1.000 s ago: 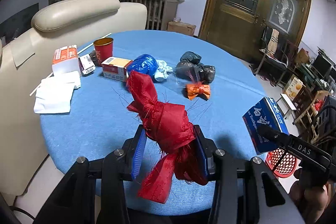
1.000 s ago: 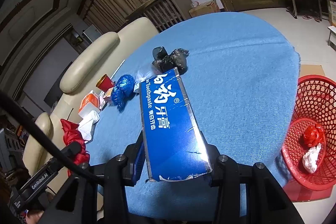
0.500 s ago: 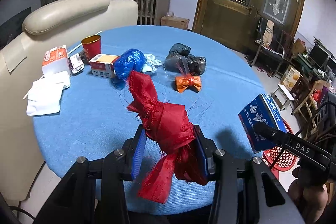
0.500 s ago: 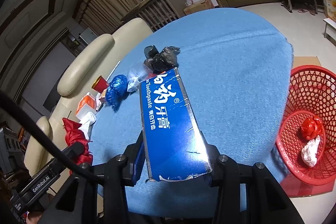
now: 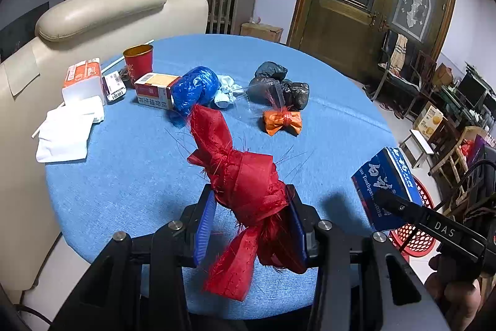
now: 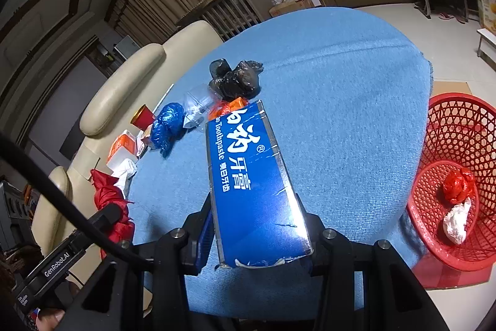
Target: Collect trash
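1. Now, the left gripper (image 5: 251, 219), low in the frame's middle, is clamped on a knotted red fabric bundle (image 5: 245, 185) above the blue table (image 5: 124, 176).
2. Over on the right wrist view, the right gripper (image 6: 257, 225) pinches a blue toothpaste box (image 6: 248, 185), white lettering reading "Toothpaste" beside Chinese characters and an ® mark.
3. At right edge, a red basket (image 6: 458, 126) sits on the floor beside the table, a red wad and a white wad inside.
4. "DAS" shows on the right gripper's arm in the left view's lower right; "GenRobot.AI" on the left gripper's body, lower left of the right view.
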Motion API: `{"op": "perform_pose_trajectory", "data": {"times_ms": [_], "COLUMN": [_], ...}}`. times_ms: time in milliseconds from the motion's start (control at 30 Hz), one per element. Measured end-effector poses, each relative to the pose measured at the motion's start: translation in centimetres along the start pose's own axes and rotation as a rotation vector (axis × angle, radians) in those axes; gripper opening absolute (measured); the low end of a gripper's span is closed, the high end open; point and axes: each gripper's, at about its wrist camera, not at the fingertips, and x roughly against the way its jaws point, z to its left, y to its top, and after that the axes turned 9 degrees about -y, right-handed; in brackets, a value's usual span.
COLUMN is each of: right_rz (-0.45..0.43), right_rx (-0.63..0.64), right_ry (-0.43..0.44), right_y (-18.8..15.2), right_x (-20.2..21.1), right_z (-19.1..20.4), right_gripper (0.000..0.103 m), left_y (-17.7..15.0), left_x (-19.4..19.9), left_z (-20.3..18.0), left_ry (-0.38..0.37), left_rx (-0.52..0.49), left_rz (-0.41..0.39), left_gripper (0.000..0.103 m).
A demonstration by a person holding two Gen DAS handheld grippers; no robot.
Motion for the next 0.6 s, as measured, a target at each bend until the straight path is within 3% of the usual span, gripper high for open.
{"op": "perform_pose_trajectory", "data": {"times_ms": [367, 600], "right_rz": [0.051, 0.03], "right_rx": [0.045, 0.085], "right_ry": [-0.024, -0.015], "right_y": [-0.7, -0.8], "right_x": [-1.5, -0.6], "right_z": [1.5, 3.1], "right_gripper": [0.048, 0.047], "left_y": [-0.1, 0.3], "left_x": [0.5, 2.1], "left_z": [2.1, 2.2], "left_ry": [-0.009, -0.011], "left_rx": [0.063, 0.065], "left_rz": [-0.022, -0.066], "left_gripper": [0.045, 0.045]}}
